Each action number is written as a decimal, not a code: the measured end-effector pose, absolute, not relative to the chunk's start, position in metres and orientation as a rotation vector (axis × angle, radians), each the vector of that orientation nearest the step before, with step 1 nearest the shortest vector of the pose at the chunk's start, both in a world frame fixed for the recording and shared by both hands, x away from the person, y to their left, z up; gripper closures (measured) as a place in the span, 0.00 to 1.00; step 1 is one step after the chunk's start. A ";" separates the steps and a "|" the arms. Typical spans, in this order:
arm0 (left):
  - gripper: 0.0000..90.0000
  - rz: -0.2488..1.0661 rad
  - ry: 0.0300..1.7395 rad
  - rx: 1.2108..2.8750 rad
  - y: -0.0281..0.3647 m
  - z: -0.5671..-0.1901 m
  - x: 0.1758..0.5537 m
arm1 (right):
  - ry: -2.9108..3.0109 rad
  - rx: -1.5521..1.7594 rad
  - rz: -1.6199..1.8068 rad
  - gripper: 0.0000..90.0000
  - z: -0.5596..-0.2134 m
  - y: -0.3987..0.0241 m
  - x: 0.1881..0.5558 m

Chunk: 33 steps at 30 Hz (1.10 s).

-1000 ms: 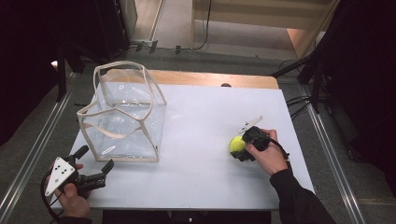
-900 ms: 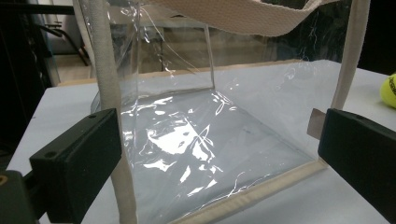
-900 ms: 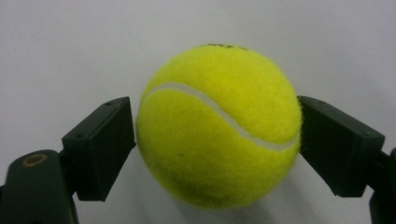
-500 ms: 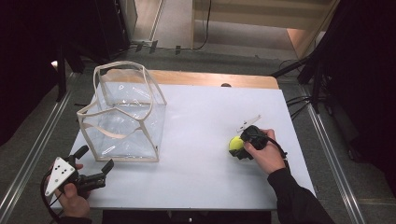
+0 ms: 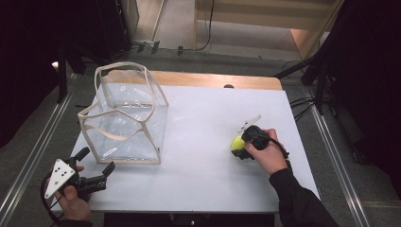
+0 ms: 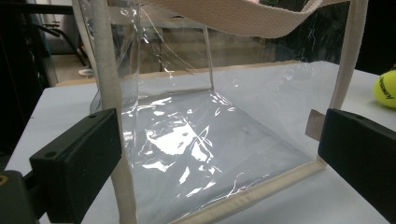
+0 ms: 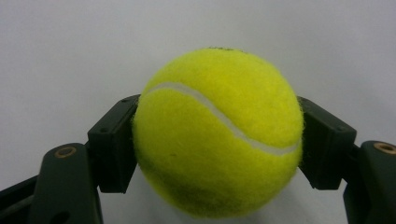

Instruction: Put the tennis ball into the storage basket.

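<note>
Down at the near-left corner of the white table [image 5: 208, 142], the left gripper [image 5: 97, 166] sits with its jaws spread wide and nothing in them, aimed at the clear plastic tote bag [image 5: 125, 118] with beige straps just beyond. Over on the right, the right gripper [image 5: 242, 147] has just been closing, and now it's clamped on the yellow tennis ball [image 5: 235, 144], pads pressing both sides.

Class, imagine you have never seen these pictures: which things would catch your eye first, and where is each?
The bright yellow tennis ball stands out, clamped between the jaws of the right hand-held gripper on the white table's right side. Next comes the clear plastic bag with cream straps, standing open at the left, with the left hand-held gripper open just before it.
</note>
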<state>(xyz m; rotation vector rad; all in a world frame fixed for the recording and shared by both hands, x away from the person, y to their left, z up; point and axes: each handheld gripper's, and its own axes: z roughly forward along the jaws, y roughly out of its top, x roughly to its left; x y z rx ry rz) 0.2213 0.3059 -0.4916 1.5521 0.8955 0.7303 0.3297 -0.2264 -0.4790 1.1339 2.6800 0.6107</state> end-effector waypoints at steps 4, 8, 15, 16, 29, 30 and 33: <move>0.00 0.731 0.894 1.558 0.306 -0.491 0.221 | 2.684 1.138 0.617 0.26 -0.477 -0.225 0.331; 0.00 0.731 0.891 1.559 0.306 -0.491 0.221 | 2.694 1.116 0.625 0.26 -0.475 -0.220 0.334; 0.00 0.731 0.893 1.554 0.306 -0.491 0.221 | 2.708 1.077 0.640 0.26 -0.467 -0.204 0.338; 0.00 0.732 0.894 1.555 0.306 -0.491 0.221 | 2.709 1.075 0.641 0.26 -0.466 -0.202 0.338; 0.00 0.728 0.890 1.561 0.306 -0.491 0.220 | 2.747 0.996 0.660 0.26 -0.455 -0.169 0.348; 0.00 0.728 0.890 1.561 0.306 -0.491 0.220 | 2.750 0.986 0.664 0.26 -0.454 -0.168 0.350; 0.00 0.727 0.886 1.565 0.306 -0.491 0.221 | 2.753 0.971 0.671 0.26 -0.453 -0.161 0.352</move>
